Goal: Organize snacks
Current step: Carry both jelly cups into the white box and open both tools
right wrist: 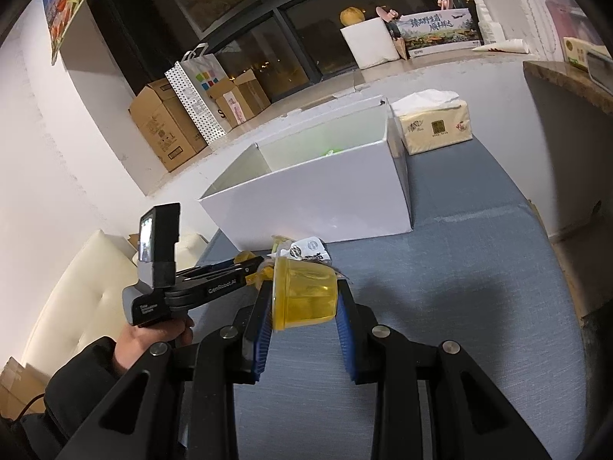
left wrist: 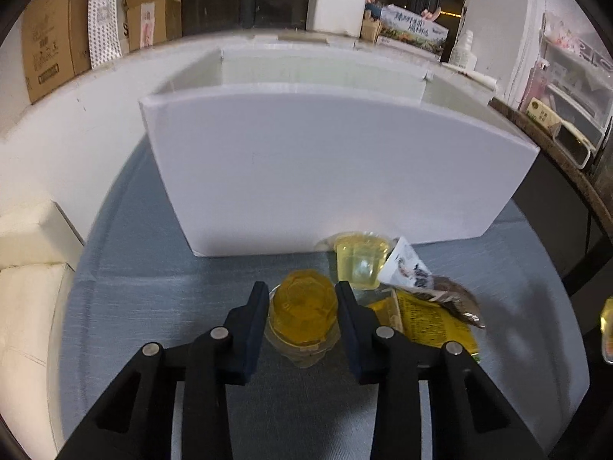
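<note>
Between my right gripper [right wrist: 304, 303] fingers sits an amber jelly cup [right wrist: 302, 293], clamped on its sides and tipped over so the rim faces left. It's lifted off the blue-grey bench [right wrist: 479, 287], I'd say so it can clear the wall of the white box [right wrist: 318, 207] just ahead, which looks like the drop spot. Something greenish shows deep inside the box, too blurry to name.

Down by my left gripper [left wrist: 302, 299], a second orange jelly cup [left wrist: 302, 314] stands upside down on the bench between the fingers. The pads sit right at its sides but I honestly can't tell if they're squeezing yet or just lined up around it. My guess is I'm setting up the next grab while the right one carries.

Just past that gripper, a pale yellow jelly cup [left wrist: 360, 264] rests against the foot of the box, and off to its right lie a yellow snack packet [left wrist: 433, 322] and a white-and-grey wrapper [left wrist: 410, 268], overlapping in a little pile. A tissue pack [right wrist: 433, 122] sits beyond the far right of the box, out of the way.
</note>
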Demonstrator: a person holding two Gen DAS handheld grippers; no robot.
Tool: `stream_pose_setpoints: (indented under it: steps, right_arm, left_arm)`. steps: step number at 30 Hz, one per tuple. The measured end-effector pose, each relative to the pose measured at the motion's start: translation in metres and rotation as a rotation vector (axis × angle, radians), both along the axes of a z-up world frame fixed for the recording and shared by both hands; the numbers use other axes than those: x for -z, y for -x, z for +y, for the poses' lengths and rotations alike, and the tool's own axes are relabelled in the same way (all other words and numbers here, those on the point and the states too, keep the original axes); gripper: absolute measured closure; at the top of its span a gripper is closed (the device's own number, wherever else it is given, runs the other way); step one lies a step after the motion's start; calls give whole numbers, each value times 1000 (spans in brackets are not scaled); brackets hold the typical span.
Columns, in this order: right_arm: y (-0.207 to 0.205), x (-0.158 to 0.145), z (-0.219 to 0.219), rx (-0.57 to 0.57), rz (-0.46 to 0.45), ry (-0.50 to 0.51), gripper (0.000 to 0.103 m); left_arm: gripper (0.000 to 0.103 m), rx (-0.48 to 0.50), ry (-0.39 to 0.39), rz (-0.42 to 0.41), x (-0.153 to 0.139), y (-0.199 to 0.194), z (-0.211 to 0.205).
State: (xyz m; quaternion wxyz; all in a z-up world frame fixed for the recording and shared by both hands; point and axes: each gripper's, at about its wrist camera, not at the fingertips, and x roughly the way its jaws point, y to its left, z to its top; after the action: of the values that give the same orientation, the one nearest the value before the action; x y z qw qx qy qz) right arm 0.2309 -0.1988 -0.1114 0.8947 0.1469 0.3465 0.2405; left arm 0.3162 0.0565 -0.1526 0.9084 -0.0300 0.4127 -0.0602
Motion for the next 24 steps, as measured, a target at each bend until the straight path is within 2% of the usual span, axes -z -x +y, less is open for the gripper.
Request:
stream_pose_setpoints:
  steps: [5,8,12,15,20,24]
  right_arm:
    - [0,-11,5,-21,-27,-5,70]
    - [-4,-22,8,-28,-50,-8,70]
    - [-19,-43,10,-33,-89,-10,70]
    - [-41,-65,16,-41,-136,0,70]
    - [-100,-88,32,-51,-147,34,70]
    - [-150,-87,41,-40,-112,90,70]
  left_arm:
    - [64,18,8,-96,-40,20,1]
    - [64,29,3,-164,-74,26,2]
    - [64,38,-5,-239,-120,16,0]
    - [64,51,-22,-266,-142,-5,-5]
    - [64,58,-24,-255,-150,-42,-12]
    - [64,56,-52,-222,-140,-69,-16]
